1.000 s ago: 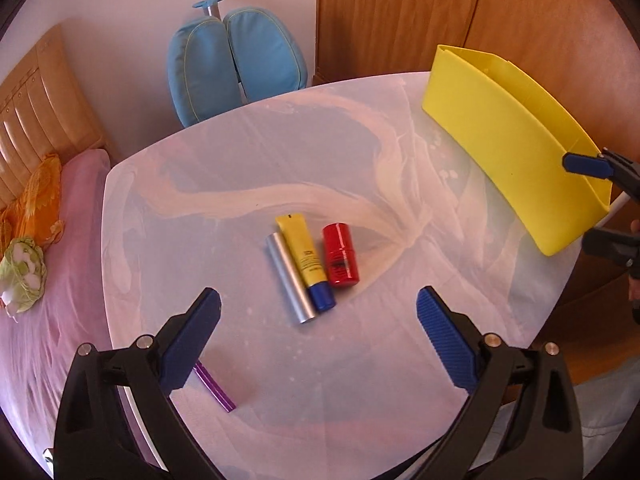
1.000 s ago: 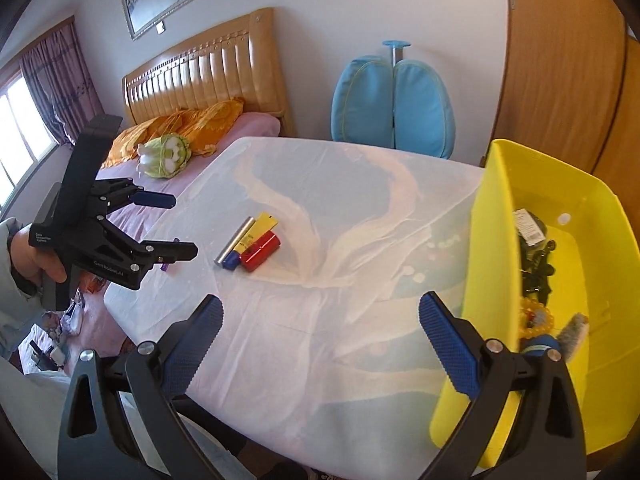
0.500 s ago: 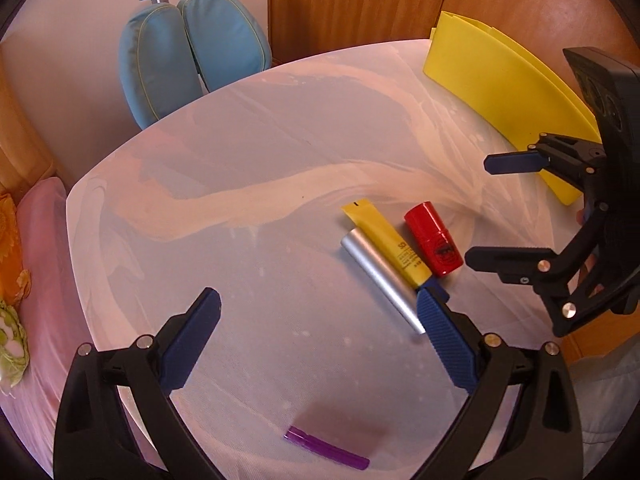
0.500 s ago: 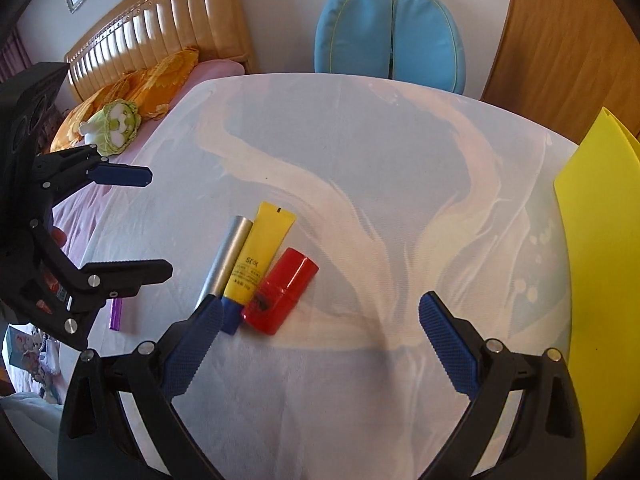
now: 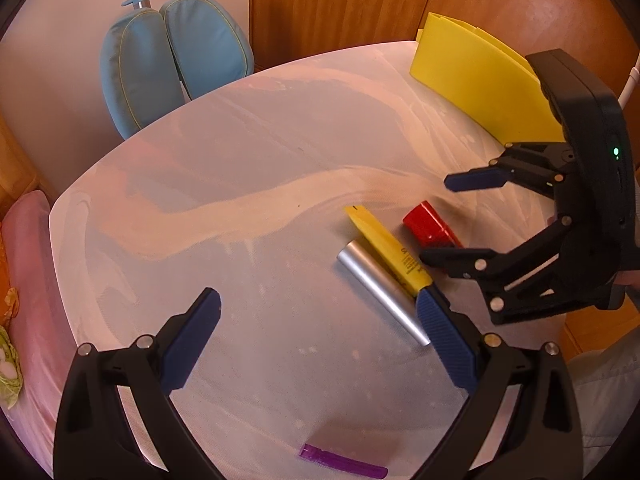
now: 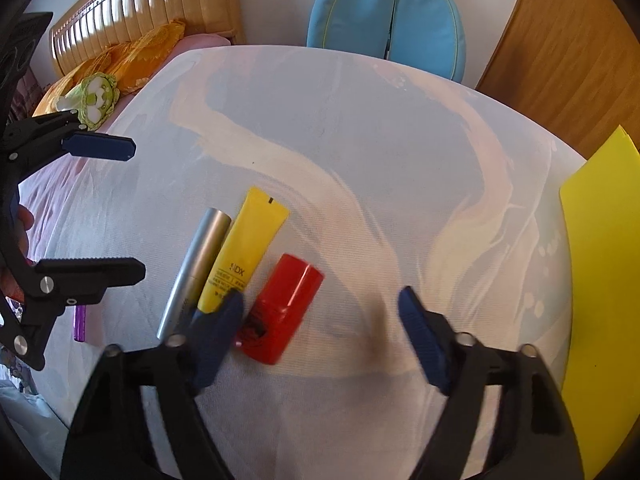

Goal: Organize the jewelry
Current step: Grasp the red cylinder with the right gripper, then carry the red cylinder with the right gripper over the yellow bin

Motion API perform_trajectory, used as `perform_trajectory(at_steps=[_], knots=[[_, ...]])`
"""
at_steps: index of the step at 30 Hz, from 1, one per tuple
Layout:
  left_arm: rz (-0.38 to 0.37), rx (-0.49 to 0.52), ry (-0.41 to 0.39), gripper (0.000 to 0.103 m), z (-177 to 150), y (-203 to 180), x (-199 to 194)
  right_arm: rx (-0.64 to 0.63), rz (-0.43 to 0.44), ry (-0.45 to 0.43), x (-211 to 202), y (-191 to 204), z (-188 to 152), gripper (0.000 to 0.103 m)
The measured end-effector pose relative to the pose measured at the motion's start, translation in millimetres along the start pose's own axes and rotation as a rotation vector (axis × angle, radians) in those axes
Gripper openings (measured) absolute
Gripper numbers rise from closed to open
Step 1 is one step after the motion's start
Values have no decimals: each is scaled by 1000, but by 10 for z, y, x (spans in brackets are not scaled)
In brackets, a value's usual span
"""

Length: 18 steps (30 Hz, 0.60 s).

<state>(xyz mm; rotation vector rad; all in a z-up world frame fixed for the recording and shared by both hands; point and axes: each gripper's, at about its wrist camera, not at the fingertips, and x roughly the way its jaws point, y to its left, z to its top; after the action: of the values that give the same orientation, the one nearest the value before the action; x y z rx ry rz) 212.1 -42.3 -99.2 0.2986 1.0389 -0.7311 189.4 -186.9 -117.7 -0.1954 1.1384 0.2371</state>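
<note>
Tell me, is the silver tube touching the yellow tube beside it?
Touching. In the right wrist view the silver tube lies against the yellow tube along its side, with no cloth showing between them.

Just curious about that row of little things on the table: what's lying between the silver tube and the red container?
The yellow tube lies between the silver tube and the red container, close alongside the silver one. Both wrist views show it.

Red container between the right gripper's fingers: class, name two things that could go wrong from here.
1. The right gripper is closing around the red container, but its left finger sits right beside the yellow tube; it may nudge or pinch the tube too.
2. The container lies off-centre, near one finger, so it could roll or skid across the table cover.
</note>
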Motion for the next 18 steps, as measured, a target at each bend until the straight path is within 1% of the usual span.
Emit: perform_trajectory(at_steps=[2,3,4,6,8,10,16,18], knots=[[3,-3,-4,96,1,-9,-10,-4,-3,13,25,11,-33,52],[3,-4,-7,96,2,-18,-19,3,12,17,19,-4,-51,48],[2,-5,-10,96,1,-29,-30,8,28,17,1,-21,-68,34],[3,-2,-13,96,-1,-39,-41,3,6,-2,-63,-30,-104,31],[6,0,-14,96,-10,-58,-48,18,24,-26,-142,-62,-123,29],[4,2,-16,96,-11,-83,-61,26,23,-49,-231,-103,-140,27],[-11,28,-23,96,36,-273,-65,37,34,-79,-462,-222,-277,27],[-18,37,-29,96,78,-359,-74,52,56,-89,-553,-277,-346,27]])
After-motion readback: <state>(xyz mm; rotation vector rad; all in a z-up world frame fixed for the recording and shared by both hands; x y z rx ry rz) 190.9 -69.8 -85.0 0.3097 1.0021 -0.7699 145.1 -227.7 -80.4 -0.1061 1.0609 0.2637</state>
